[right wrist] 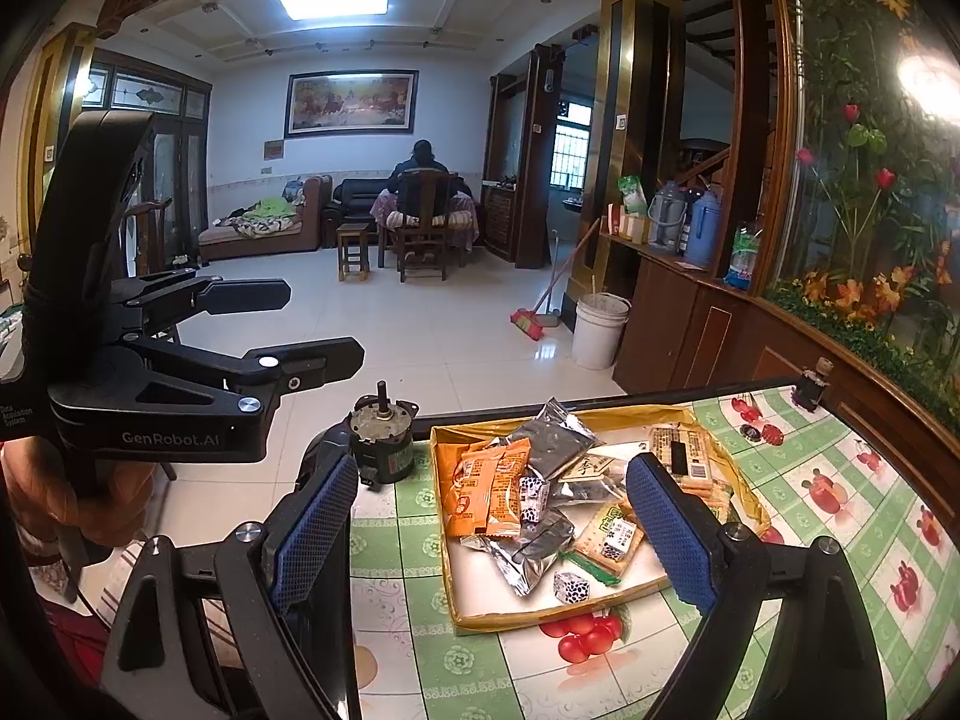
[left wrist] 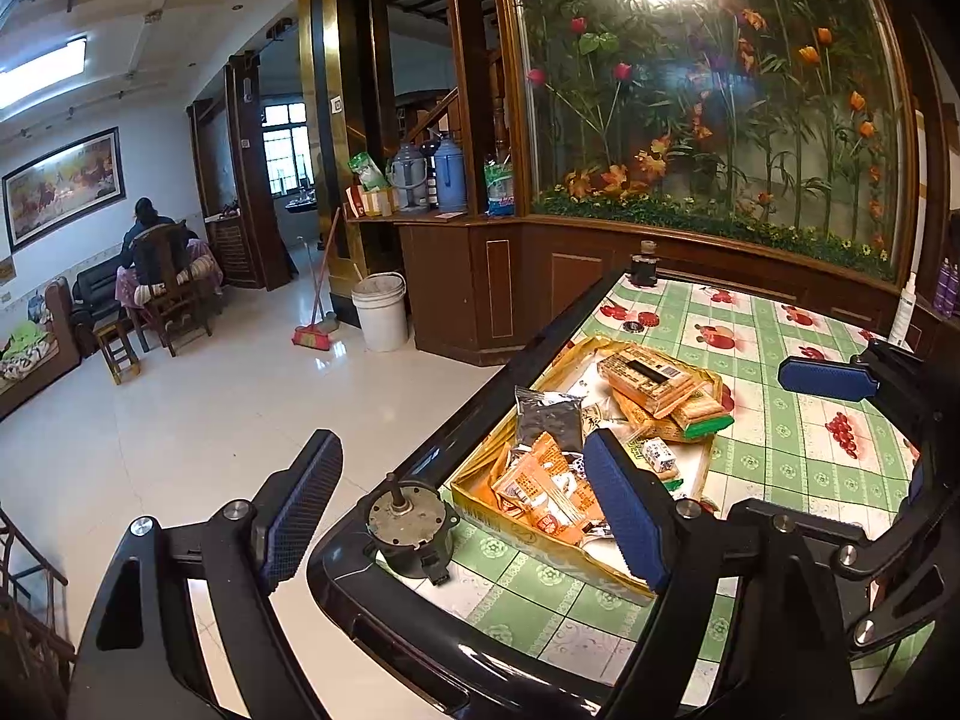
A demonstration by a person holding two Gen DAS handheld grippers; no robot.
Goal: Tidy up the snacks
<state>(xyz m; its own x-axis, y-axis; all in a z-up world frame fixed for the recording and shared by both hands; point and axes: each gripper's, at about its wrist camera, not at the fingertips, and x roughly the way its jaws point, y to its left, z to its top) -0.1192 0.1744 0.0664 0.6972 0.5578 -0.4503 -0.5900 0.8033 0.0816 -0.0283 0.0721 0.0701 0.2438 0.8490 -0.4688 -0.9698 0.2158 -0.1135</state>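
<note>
Fingers (left wrist: 627,516) of both grippers apart, empty — tray (right wrist: 543,615) half hidden behind them.

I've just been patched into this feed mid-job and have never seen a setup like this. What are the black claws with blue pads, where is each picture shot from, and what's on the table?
There is no robot arm. A person holds a two-finger gripper in each hand, and each gripper has a fisheye camera looking forward along its fingers.

The left wrist view shows the left gripper at the bottom, with blue-padded fingers. Its jaws are open and empty. The right wrist view shows the right gripper, also open and empty. The black tool at that picture's left is the left gripper seen from the side.

On the table, covered by a green fruit-print cloth, sits a shallow yellow box of snacks: orange packets, silver packets, cracker packs and small wrapped candies. A small electric motor stands at the table's corner. Nothing is held yet.
</note>
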